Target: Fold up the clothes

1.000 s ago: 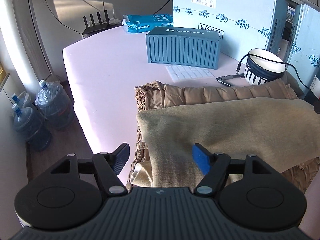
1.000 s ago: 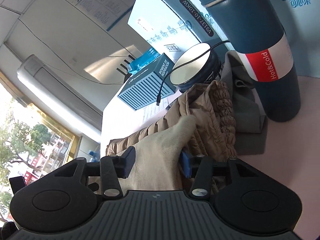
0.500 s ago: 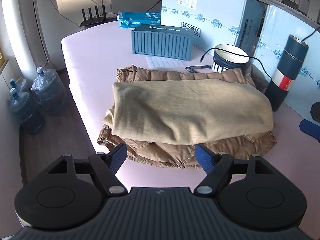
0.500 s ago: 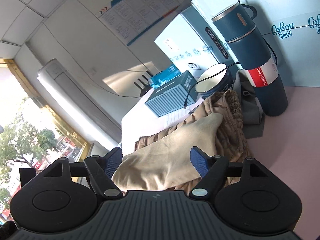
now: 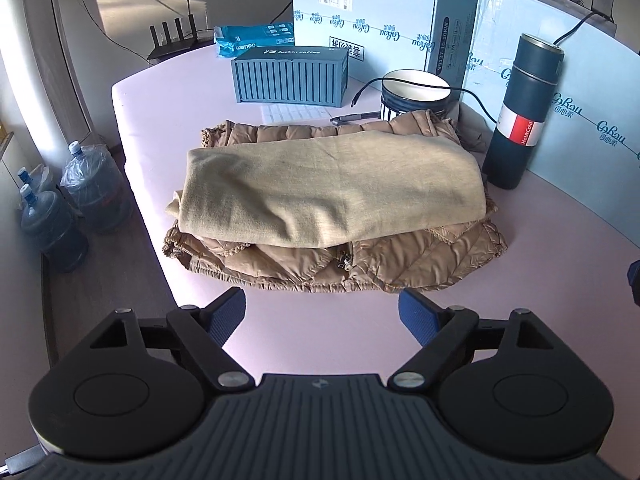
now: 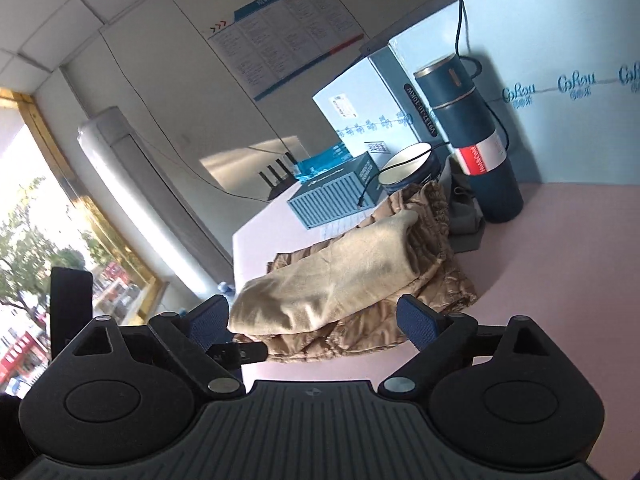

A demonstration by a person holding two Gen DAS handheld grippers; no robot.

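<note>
Pink table: folded beige garment (atop jacket); both claws just spread, empty.

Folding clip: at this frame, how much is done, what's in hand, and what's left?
Done: the beige garment lies folded on top of the folded brown puffer jacket, a stack on the pink table. In hand: nothing; the left claw and right claw have just been opening and stand open, clear of the stack. Left: possibly a grey cloth behind the stack, near the flask.

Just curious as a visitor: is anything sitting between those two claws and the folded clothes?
Nothing visible. Only bare pink table lies between the open left claw and the stacked clothes; the right claw also faces them unobstructed.
</note>
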